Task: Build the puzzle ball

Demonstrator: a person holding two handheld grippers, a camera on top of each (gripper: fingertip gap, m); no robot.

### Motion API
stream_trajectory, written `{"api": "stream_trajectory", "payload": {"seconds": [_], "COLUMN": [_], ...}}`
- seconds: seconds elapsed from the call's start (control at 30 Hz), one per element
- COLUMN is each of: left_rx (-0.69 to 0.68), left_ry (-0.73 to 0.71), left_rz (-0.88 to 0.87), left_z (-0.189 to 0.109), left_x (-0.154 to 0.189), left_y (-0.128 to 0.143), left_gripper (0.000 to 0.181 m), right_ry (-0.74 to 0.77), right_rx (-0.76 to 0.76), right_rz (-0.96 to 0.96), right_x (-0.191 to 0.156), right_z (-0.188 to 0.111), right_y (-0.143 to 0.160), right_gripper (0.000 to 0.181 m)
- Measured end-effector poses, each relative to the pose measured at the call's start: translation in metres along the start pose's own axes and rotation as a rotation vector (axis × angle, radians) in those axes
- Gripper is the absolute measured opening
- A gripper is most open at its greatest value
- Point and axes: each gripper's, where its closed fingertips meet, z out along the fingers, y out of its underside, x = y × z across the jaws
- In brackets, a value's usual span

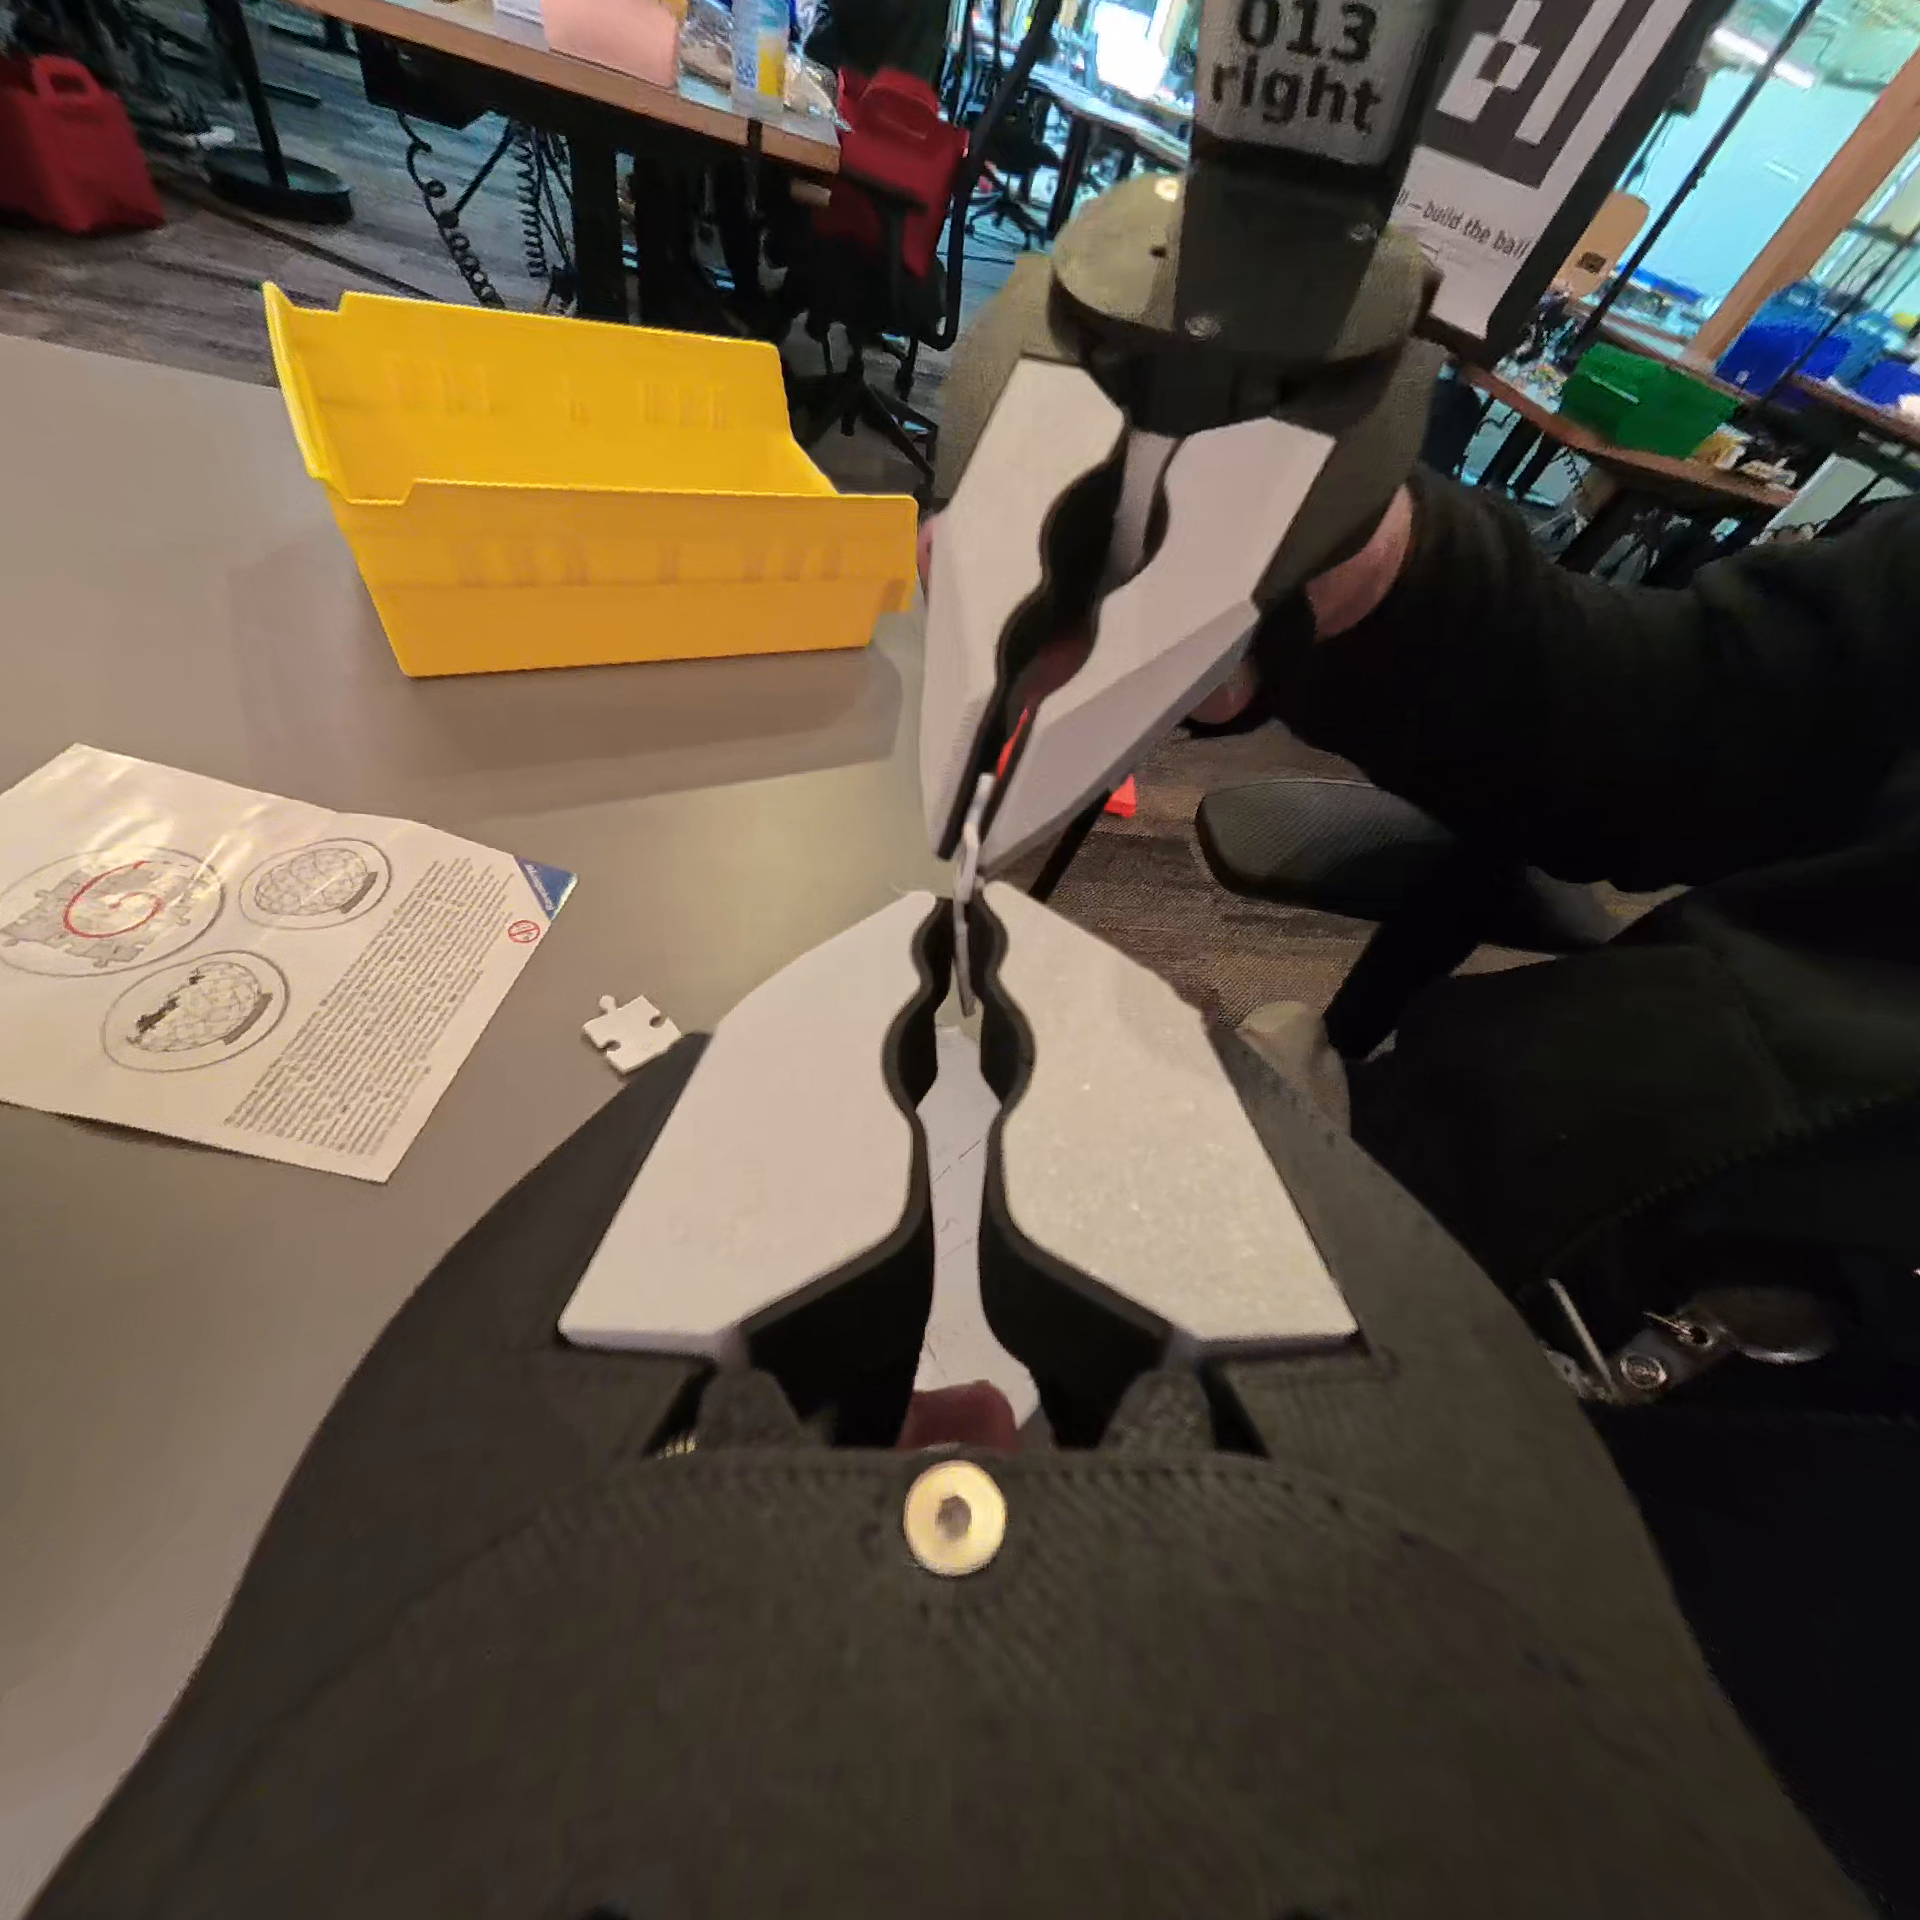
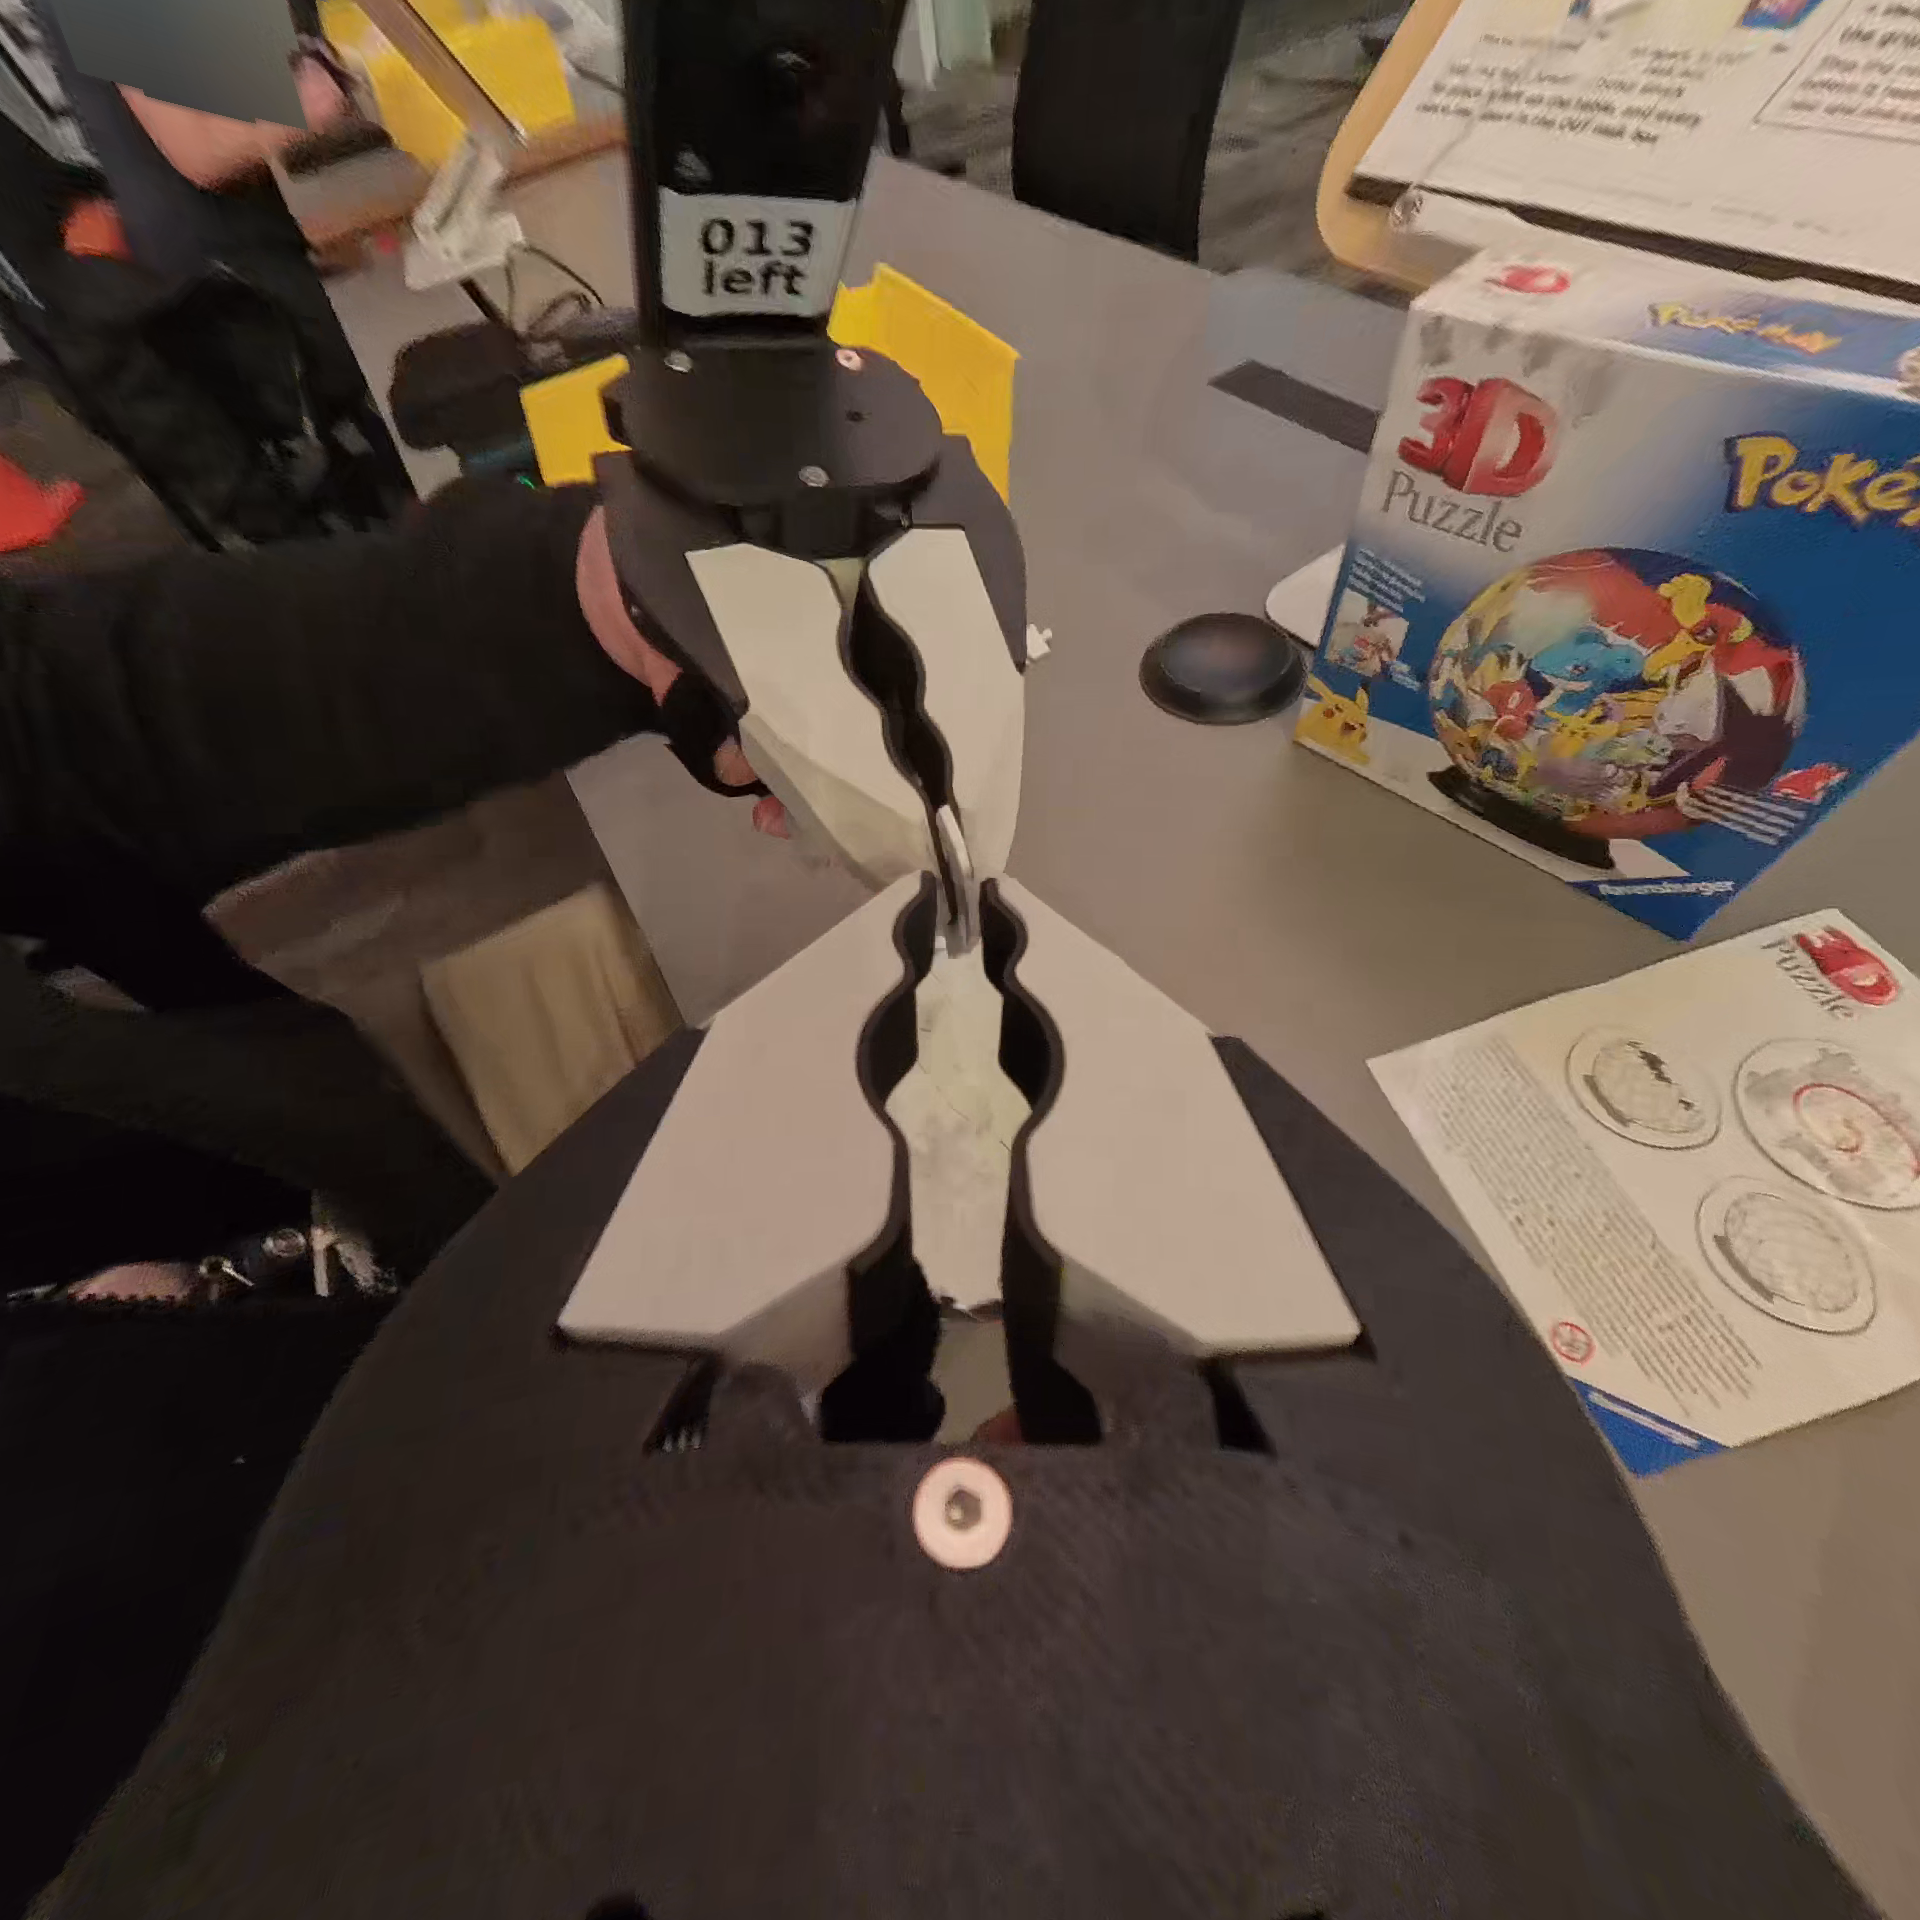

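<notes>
My left gripper [image 1: 964,909] is shut on a thin white puzzle piece [image 1: 965,966], seen edge-on between its tips. My right gripper [image 1: 961,847] comes down from above, shut on a second white puzzle piece [image 1: 977,812]. The two pieces meet edge to edge between the tips, held in the air near the table's edge. In the right wrist view my right gripper [image 2: 956,888] grips its piece [image 2: 958,932], and the left gripper [image 2: 961,847] opposite grips its piece [image 2: 953,847]. A loose white puzzle piece [image 1: 631,1031] lies on the grey table [image 1: 156,1351].
A yellow bin [image 1: 592,499] stands at the back of the table. An instruction sheet [image 1: 260,956] lies flat, also in the right wrist view [image 2: 1714,1174]. The puzzle box [image 2: 1621,582] and a black round stand [image 2: 1221,665] sit beyond. A person's black sleeves flank both grippers. The tips of both grippers are at nearly the same place.
</notes>
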Motion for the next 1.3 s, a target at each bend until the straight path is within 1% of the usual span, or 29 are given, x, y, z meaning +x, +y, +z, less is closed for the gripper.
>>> {"api": "stream_trajectory", "payload": {"seconds": [0.03, 0.13, 0.23, 0.27, 0.33, 0.37, 0.47, 0.5, 0.63, 0.7, 0.83, 0.93, 1.07, 1.2, 1.3], "left_rx": [-0.007, -0.044, -0.068, -0.095, -0.173, -0.196, -0.286, -0.313, -0.41, -0.417, -0.342, -0.265, -0.238, -0.256, -0.223], "left_ry": [0.0, 0.0, -0.047, -0.074, -0.157, -0.172, -0.23, -0.229, -0.256, -0.265, -0.252, -0.228, -0.201, -0.184, -0.164], "left_rz": [0.002, 0.022, 0.033, 0.045, 0.087, 0.101, 0.137, 0.145, 0.172, 0.192, 0.204, 0.215, 0.221, 0.229, 0.199], "left_z": [0.0, -0.002, -0.002, -0.003, -0.006, -0.006, -0.005, -0.003, 0.002, 0.003, 0.008, 0.007, 0.005, 0.003, 0.001], "left_x": [-0.001, -0.006, -0.021, -0.027, -0.043, -0.047, -0.06, -0.062, -0.074, -0.077, -0.075, -0.068, -0.062, -0.059, -0.057], "left_y": [0.0, 0.005, 0.013, 0.018, 0.032, 0.037, 0.055, 0.061, 0.083, 0.086, 0.075, 0.059, 0.051, 0.051, 0.047], "left_gripper": [0.002, 0.003, 0.006, 0.012, 0.032, 0.042, 0.056, 0.057, 0.056, 0.049, 0.03, 0.011, 0.008, 0.007, 0.006], "right_ry": [0.008, -0.017, -0.004, -0.002, 0.015, 0.015, 0.052, 0.058, 0.093, 0.087, 0.042, 0.013, -0.016, -0.033, -0.029], "right_rx": [-0.02, -0.07, -0.107, -0.113, -0.127, -0.138, -0.201, -0.216, -0.257, -0.244, -0.17, -0.112, -0.056, -0.054, -0.03], "right_rz": [-0.016, -0.038, -0.034, -0.028, -0.008, 0.001, 0.002, -0.002, 0.002, 0.023, 0.06, 0.1, 0.123, 0.117, 0.132], "right_x": [0.003, 0.004, 0.014, 0.017, 0.028, 0.032, 0.045, 0.048, 0.058, 0.058, 0.052, 0.051, 0.048, 0.044, 0.043], "right_z": [0.001, 0.005, 0.013, 0.017, 0.022, 0.025, 0.034, 0.036, 0.044, 0.044, 0.042, 0.039, 0.034, 0.033, 0.032], "right_y": [0.0, 0.003, 0.008, 0.01, 0.016, 0.02, 0.037, 0.042, 0.056, 0.056, 0.044, 0.036, 0.028, 0.028, 0.026], "right_gripper": [0.002, 0.001, 0.0, 0.0, 0.0, 0.0, 0.0, 0.0, 0.0, 0.0, 0.0, 0.0, 0.0, 0.0, 0.001]}}
